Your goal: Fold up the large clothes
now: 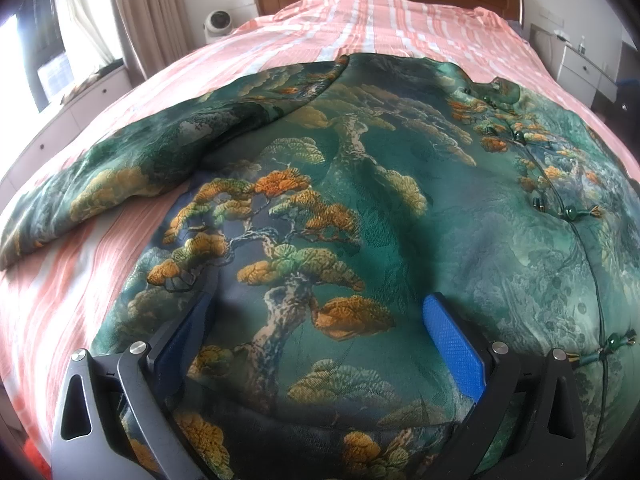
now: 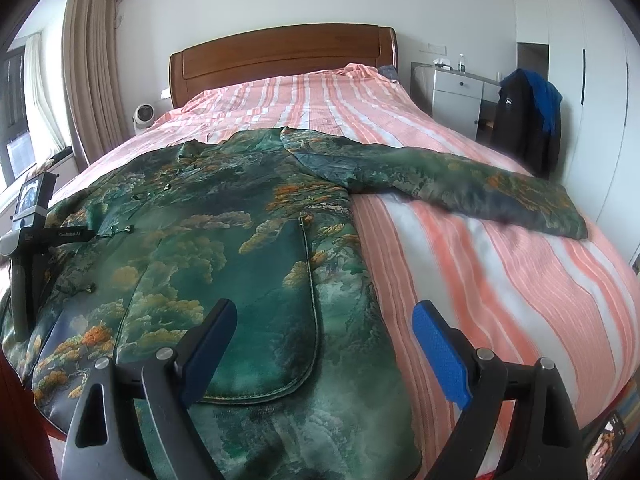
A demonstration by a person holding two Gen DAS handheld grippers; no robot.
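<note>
Both jaws stand wide and hold nothing: left gripper and right gripper hover over the green patterned jacket spread on the striped bedspread

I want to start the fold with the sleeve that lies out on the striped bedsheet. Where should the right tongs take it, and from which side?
Probably at the cuff end of the sleeve. It lies flat and free on the bedsheet, angled away from the jacket body. Bring the open right tongs in from the near side, pinching across the cuff's edge.
</note>
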